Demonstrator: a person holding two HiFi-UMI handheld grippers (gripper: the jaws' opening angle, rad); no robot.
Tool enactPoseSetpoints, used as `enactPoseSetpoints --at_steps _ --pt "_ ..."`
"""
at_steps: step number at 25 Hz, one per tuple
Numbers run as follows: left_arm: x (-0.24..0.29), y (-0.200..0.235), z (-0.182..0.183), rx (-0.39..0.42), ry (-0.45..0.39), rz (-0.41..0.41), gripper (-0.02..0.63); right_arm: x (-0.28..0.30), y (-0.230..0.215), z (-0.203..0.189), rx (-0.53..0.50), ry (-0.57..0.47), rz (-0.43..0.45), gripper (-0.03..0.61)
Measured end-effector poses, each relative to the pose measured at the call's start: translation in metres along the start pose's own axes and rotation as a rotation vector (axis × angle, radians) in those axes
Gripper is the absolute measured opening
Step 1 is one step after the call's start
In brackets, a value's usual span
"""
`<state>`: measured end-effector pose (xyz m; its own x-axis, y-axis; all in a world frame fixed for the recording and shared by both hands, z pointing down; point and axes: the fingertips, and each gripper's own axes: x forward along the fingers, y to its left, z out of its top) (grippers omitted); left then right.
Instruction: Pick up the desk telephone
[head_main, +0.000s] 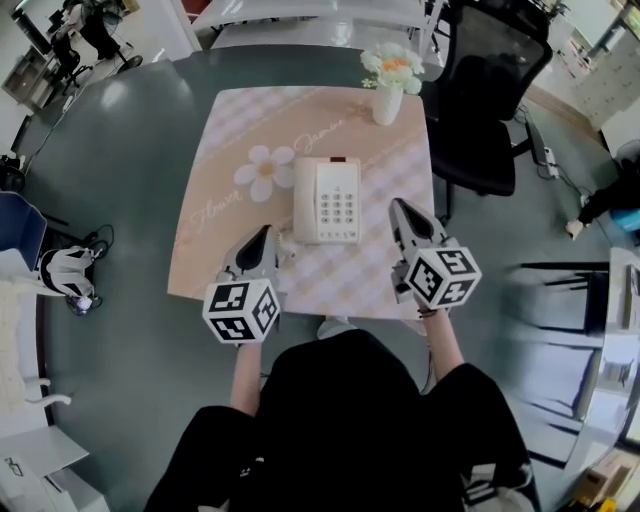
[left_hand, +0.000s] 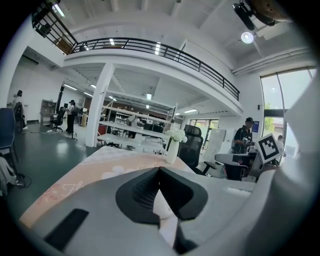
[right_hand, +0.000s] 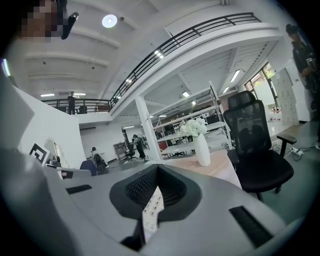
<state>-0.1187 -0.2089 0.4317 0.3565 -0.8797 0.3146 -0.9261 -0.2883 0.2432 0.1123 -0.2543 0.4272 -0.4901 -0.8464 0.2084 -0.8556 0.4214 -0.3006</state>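
You stand in a big open hall with a railed mezzanine (left_hand: 150, 47) on white columns (left_hand: 102, 105), long white benches behind, and a few people far off. Under you is a dark grey-green floor (head_main: 130, 180). On it stands a square table (head_main: 300, 120) with a pink checked top, printed with a white daisy and script. A black office chair (head_main: 490, 90) stands at the table's far right corner, just beside it.

The desk telephone (head_main: 328, 200) lies flat near the middle of the table, slightly toward your side. It is white, with the handset along its left side and the keypad on its right.

Your left gripper (head_main: 266, 232) is over the near edge of the table. Its tip is just beside the phone's near left corner, and I cannot tell whether it touches. In the left gripper view its jaws are together at the tips and clamp nothing; only a white sliver shows through the slot below them.

Your right gripper (head_main: 397, 205) is off the phone's right side, near it but apart. In the right gripper view these jaws also meet at the tips and hold nothing. The phone's keypad shows through the slot beneath them.

A small white vase (head_main: 388, 100) of pale flowers stands upright at the table's far edge, well beyond the phone.
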Motion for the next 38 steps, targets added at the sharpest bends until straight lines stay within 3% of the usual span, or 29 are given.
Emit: enactPoseSetpoints --at_steps 6,14,21,28,34,38 --pt "0.033 0.012 -0.007 -0.024 0.044 0.037 -0.002 0.036 -0.011 -0.010 -0.012 0.057 0.046 -0.008" --pt "0.069 0.017 -0.027 -0.047 0.150 0.011 -0.002 0.064 -0.023 -0.037 0.003 0.130 0.066 -0.008" --pt "0.100 0.029 -0.041 -0.086 0.224 -0.024 -0.002 0.086 -0.038 -0.061 0.094 0.170 0.046 -0.008" --pt "0.130 0.034 -0.053 -0.182 0.259 -0.045 0.005 0.108 -0.051 -0.085 0.192 0.218 0.031 -0.008" --pt "0.144 0.036 -0.063 -0.249 0.297 -0.078 0.102 0.119 -0.054 -0.102 0.255 0.268 0.039 0.001" --pt "0.151 0.034 -0.066 -0.276 0.304 -0.106 0.171 0.127 -0.053 -0.113 0.333 0.298 0.040 0.081"
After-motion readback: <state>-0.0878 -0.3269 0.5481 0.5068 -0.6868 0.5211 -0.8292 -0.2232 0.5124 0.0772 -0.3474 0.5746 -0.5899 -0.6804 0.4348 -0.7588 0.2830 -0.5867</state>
